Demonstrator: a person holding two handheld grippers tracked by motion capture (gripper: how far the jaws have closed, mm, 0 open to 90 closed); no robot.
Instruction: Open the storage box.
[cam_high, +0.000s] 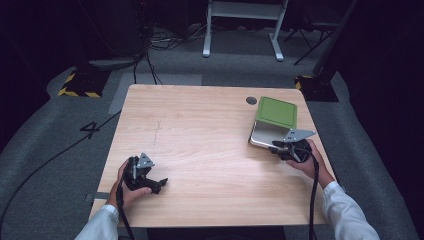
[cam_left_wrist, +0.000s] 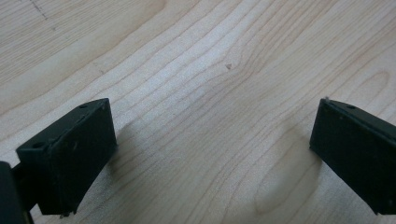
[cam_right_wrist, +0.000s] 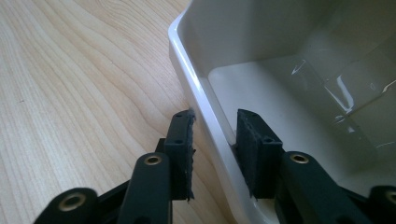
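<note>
A person's right hand-held gripper (cam_right_wrist: 214, 135) straddles the near wall of a white plastic container (cam_right_wrist: 261, 88) at the right side of the wooden bench (cam_high: 200, 135), one jaw outside the rim and one inside, nearly clamped on the wall; whether the pads press it or just flank it is hard to judge. The container's green lid (cam_high: 276, 111) stands open behind it, toward the far right corner of the bench. The step in hand appears to be taking hold of the container by its rim; the next move would call for a firm pinch on the thin wall before any lift or drag, lest the smooth plastic slip. The left hand-held gripper (cam_high: 145, 176) rests near the front left edge, jaws spread wide over bare wood, holding nothing. The container's far end is cut off in the right gripper view, and its interior is partly lost in glare.
</note>
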